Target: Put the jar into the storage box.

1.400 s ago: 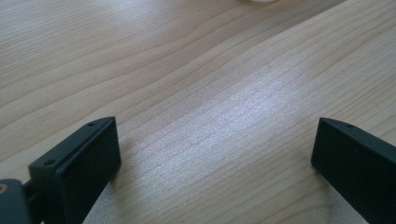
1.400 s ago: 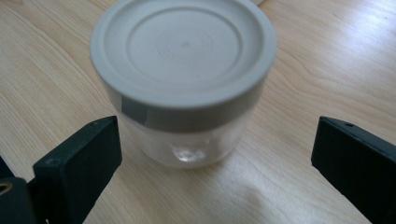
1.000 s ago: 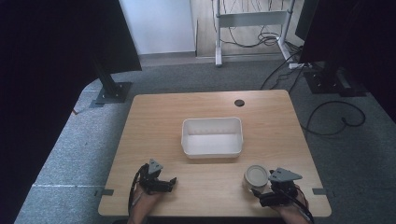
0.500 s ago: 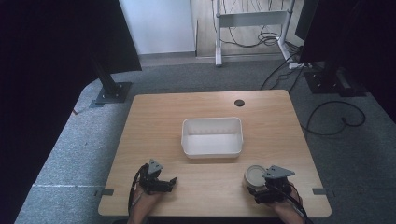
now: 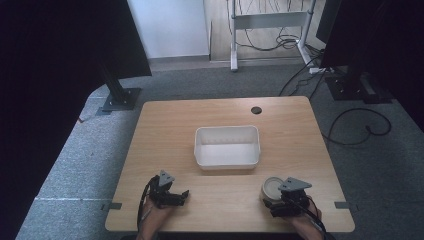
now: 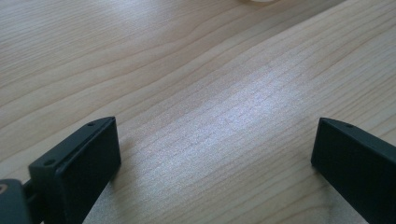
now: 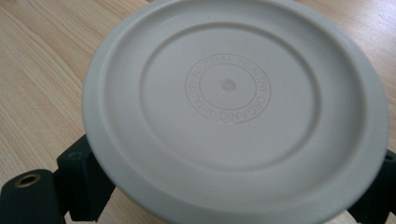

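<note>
Right gripper [image 5: 281, 200]: at the near right edge of the table [image 5: 165, 130] in the high view, its jaws pointing at the lid [image 5: 273, 188].
Lid: round, pale grey — in the right gripper view [image 7: 236, 109] it sits between the two black jaws, one at each lower corner, its rim overlapping both; whether the jaws press it or only flank it I cannot tell. That view reads raised lettering in a ring around the lid's centre, which the high view is too small to show.
Left gripper [image 5: 181, 196]: at the near left edge of the table in the high view, well apart from the lid.
Left jaws: the left gripper view [image 6: 215, 154] shows them spread wide with bare wood grain between them — nothing held. A sliver of something white touches the top edge of that view, ahead of the jaws; what it is I cannot tell.
Bin [image 5: 228, 161]: white, rectangular, open-topped, seen in the high view mid-table, ahead of both grippers and between their lines.
Hole [image 5: 256, 109]: a dark round one beyond the bin, near the far edge.
Count: two grippers, one lid, one bin, one table.
</note>
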Motion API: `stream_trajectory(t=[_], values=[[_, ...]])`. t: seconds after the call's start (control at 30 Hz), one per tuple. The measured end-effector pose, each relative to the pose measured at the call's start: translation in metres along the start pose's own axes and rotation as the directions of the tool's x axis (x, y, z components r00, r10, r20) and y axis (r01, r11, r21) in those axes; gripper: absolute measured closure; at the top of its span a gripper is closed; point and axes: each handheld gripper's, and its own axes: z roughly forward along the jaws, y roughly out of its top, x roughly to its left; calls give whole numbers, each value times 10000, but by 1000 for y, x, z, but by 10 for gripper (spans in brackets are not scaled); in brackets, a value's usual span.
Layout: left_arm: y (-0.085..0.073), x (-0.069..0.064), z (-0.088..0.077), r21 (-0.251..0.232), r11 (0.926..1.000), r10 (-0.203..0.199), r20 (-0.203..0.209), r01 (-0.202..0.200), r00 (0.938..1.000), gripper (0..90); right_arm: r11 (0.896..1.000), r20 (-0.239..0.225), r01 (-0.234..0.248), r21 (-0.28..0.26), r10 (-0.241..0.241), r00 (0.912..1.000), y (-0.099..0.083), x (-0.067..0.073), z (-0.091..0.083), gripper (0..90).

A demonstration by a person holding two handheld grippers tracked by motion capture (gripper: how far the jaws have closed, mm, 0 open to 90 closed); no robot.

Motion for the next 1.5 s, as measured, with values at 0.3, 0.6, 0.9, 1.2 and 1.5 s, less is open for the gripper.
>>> stream_trajectory(t=[0.3,0.6,0.9,1.2,1.5], values=[[0,0,0,2,10000,3,0,-3,10000,10,9999,143,117,-102,-116,9998,7,1,-2,92],[0,0,0,2,10000,7,-1,-7,10000,10,9994,199,263,-243,-259,9995,18,4,0,93],[0,0,0,4,10000,6,1,-6,10000,10,9988,242,291,-398,-281,9993,32,7,4,92],[0,0,0,0,10000,3,-1,-3,10000,10,9982,174,365,-467,-357,9992,45,10,10,93],[0,0,0,0,10000,-1,0,1,10000,10,9973,187,435,-596,-425,9989,59,12,14,93]])
